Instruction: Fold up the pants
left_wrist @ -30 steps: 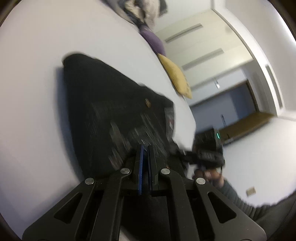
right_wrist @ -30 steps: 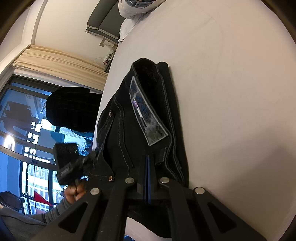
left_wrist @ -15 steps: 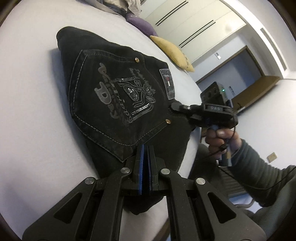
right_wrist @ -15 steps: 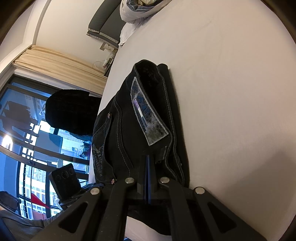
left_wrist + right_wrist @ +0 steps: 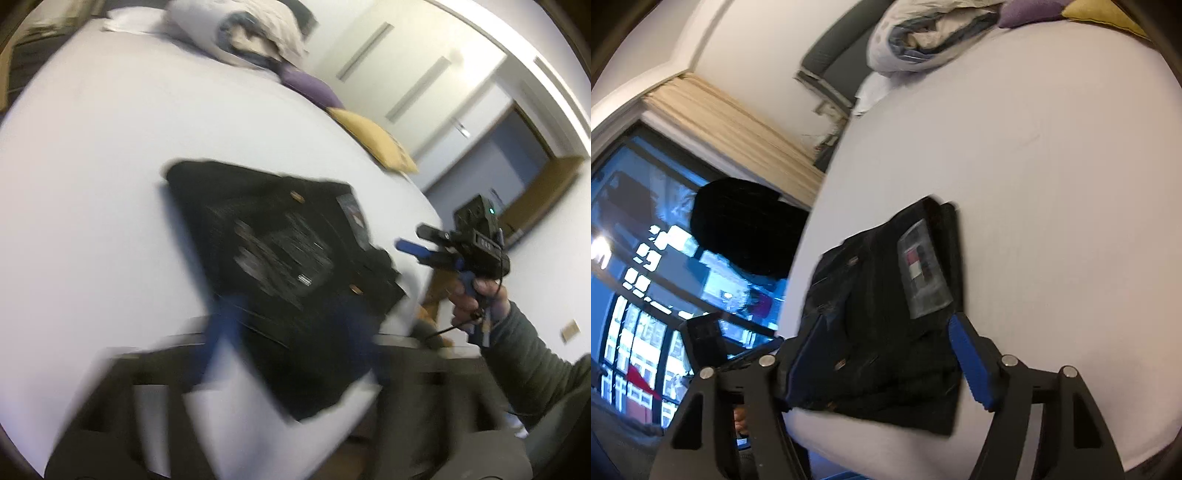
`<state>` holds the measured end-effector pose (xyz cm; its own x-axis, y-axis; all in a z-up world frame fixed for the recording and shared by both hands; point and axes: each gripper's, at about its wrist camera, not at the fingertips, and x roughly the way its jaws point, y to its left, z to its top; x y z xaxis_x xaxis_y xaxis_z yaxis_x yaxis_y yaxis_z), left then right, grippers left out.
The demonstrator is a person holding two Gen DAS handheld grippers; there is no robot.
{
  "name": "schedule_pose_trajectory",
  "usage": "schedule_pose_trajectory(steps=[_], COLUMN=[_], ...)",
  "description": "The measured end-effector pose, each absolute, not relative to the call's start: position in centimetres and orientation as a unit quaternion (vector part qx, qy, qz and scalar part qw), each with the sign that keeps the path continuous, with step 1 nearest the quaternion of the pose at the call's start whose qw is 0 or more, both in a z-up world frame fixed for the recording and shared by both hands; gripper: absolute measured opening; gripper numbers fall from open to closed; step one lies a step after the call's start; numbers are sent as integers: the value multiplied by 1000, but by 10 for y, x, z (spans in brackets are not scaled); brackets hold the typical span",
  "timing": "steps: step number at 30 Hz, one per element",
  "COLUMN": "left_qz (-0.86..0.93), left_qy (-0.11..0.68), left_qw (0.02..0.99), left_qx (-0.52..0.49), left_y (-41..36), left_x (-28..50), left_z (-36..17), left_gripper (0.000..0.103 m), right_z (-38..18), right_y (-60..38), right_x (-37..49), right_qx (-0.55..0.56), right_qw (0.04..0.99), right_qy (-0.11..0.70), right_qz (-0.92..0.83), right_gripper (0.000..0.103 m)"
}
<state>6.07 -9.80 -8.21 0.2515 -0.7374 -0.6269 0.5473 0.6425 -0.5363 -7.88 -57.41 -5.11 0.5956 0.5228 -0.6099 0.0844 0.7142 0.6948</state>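
Both grippers, left (image 5: 291, 325) and right (image 5: 882, 354), opening off the pants (image 5: 886, 314); I'd lift straight, no snagging.

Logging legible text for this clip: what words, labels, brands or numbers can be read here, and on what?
None can be read.
Waistband patch on the folded black pants: a red, white and dark flag-like mark, lettering blurred.
Back pocket print: motion-smeared, unreadable.
Right tool: markings on its body too small to read.
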Motion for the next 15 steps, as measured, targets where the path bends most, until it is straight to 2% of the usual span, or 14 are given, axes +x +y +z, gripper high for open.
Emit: schedule_pose_trajectory(steps=[1,7,12,13,15], left_qz=[-399,-374,-378,-380,-377], left_qy=[448,522,550,558,570], left_qw=[792,754,732,724,716], left_qx=[-112,-140,-138,-140,-143], left_y=[-95,-107,-127,-132,-138], left_x=[64,93,109,114,123], left_z=[-82,-117,-128,-131,-136], left_gripper=[96,96,94,92,78], right_z=[-57,-95,-102,-103,-104], right_y=[-577,-578,-574,-569,-562], right_x=[-69,-25,-4,-1,4], right_qx=[358,358,362,355,341], right_qw=[813,775,764,763,764], right_qy=[439,499,510,515,522], right_qz=[136,144,158,162,166], right_gripper=[72,71,68,67,66])
